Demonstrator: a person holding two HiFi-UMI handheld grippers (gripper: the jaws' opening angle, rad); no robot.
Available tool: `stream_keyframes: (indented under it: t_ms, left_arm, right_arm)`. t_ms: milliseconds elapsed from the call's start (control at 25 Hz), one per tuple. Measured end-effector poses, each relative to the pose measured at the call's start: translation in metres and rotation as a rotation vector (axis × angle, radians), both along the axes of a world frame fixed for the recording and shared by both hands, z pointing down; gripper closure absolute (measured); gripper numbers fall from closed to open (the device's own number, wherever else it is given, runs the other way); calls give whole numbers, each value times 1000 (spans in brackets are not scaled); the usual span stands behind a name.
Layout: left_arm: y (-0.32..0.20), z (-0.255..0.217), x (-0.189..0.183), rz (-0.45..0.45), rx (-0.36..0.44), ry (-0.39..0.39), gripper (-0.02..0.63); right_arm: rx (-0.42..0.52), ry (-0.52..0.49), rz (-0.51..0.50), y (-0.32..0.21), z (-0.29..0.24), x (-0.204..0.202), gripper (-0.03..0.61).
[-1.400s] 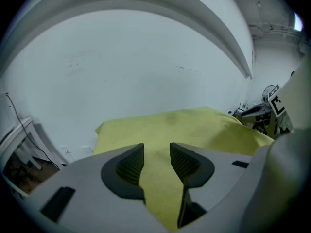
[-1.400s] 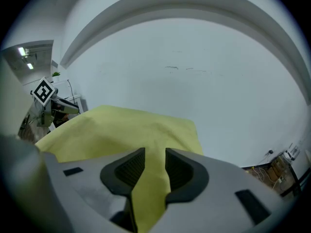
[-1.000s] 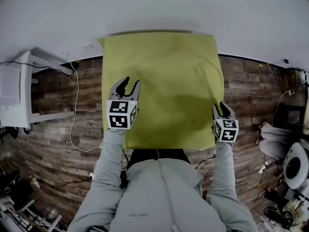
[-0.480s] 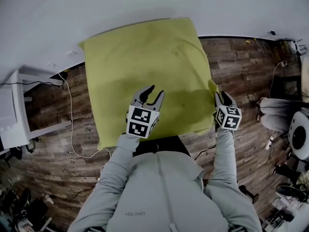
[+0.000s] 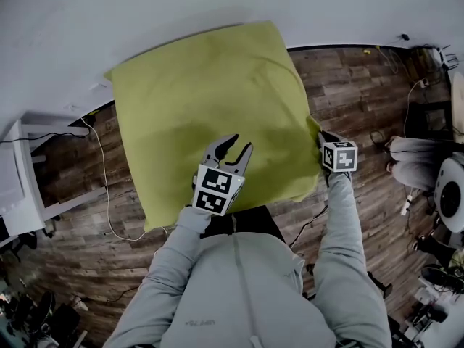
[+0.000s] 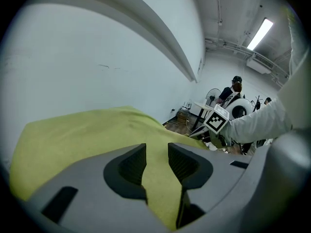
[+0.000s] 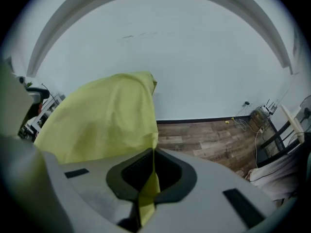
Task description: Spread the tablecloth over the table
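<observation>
A yellow-green tablecloth (image 5: 210, 100) lies over the table and hangs down past its edges. My left gripper (image 5: 233, 149) hovers over the cloth near the middle of the front edge. Its jaws are closing, with a gap still between them. In the left gripper view the cloth (image 6: 87, 130) shows through that gap under the gripper (image 6: 156, 152), and the pads do not press on it. My right gripper (image 5: 324, 138) is at the cloth's front right corner. In the right gripper view it (image 7: 153, 154) is shut on a thin fold of the cloth's edge (image 7: 148, 198).
A wood-plank floor (image 5: 362, 85) surrounds the table, and a white wall (image 5: 217, 6) stands behind it. A white shelf unit (image 5: 22, 187) and a trailing cable (image 5: 109, 187) are at the left. Equipment (image 5: 449, 201) stands at the right. People (image 6: 233, 89) are in the far background.
My left gripper has moved right from the cloth's front left part to the middle of the front edge. My right gripper has sunk to the front right corner and shut on the cloth's edge.
</observation>
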State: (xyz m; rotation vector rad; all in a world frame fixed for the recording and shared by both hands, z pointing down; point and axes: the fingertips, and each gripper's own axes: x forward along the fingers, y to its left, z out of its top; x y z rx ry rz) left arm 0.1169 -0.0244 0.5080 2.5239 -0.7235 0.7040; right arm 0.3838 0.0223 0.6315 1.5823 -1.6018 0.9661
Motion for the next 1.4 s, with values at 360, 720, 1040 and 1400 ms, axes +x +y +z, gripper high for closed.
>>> stream_keyframes:
  t_ms: [360, 720, 1040, 1400]
  left_arm:
    - [-16, -1, 1, -18, 15, -3, 459]
    - [-20, 2, 3, -35, 8, -7, 460]
    - [-27, 7, -8, -64, 8, -18, 460]
    - [-26, 0, -14, -105, 18, -14, 460]
  right_arm:
    - [118, 249, 10, -22, -56, 58, 554]
    - [-20, 156, 47, -19, -8, 53, 551]
    - [-7, 78, 81, -12, 6, 29, 457]
    - [123, -22, 25, -18, -28, -10, 454]
